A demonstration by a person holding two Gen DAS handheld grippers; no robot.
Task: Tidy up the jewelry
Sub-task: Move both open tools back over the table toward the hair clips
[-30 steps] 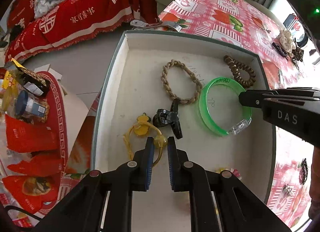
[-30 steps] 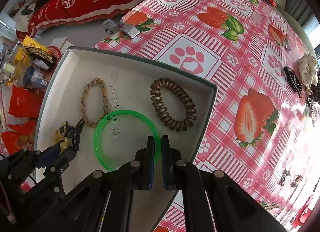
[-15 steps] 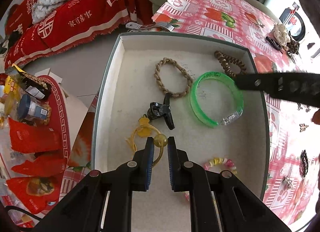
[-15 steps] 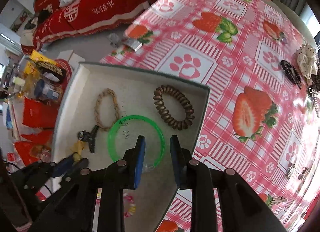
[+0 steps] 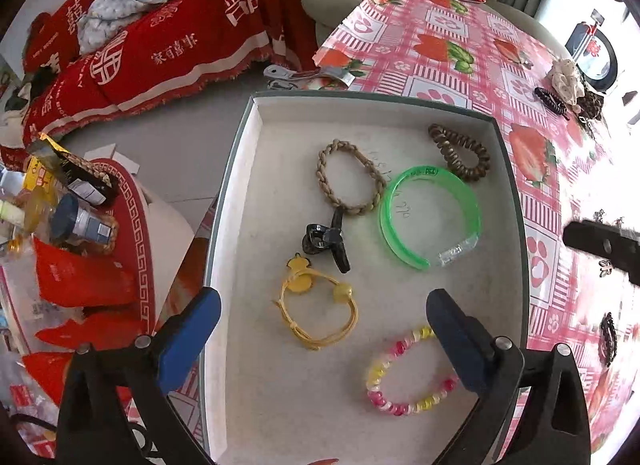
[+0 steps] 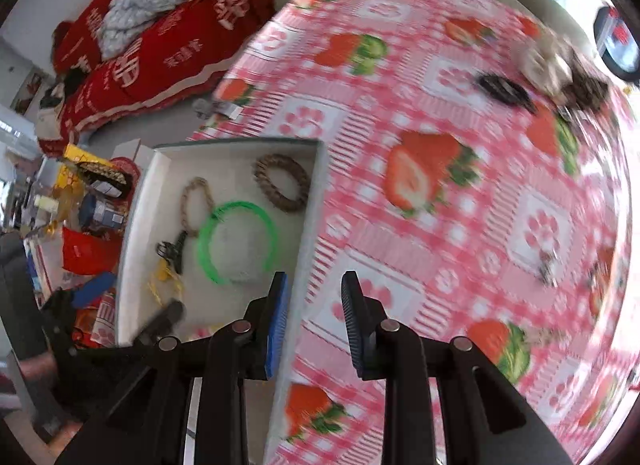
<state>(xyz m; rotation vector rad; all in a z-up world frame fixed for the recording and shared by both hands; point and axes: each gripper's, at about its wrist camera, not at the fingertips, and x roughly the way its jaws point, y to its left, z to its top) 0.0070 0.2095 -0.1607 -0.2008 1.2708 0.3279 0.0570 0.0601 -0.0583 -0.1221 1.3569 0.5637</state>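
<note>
Yellow cord bracelet (image 5: pixel 320 311) in box (image 5: pixel 236 201) | left hand-held gripper (image 5: pixel 324 329) released | right hand-held gripper (image 6: pixel 314 321) released

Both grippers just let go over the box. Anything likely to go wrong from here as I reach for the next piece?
The box sits at the table edge, partly overhanging; a bump from the open left gripper could tip it. The black hair clip touches the braided band, so one may drag the other. The right gripper, open, straddles the box wall in a blurred view; it might catch the rim.
</note>
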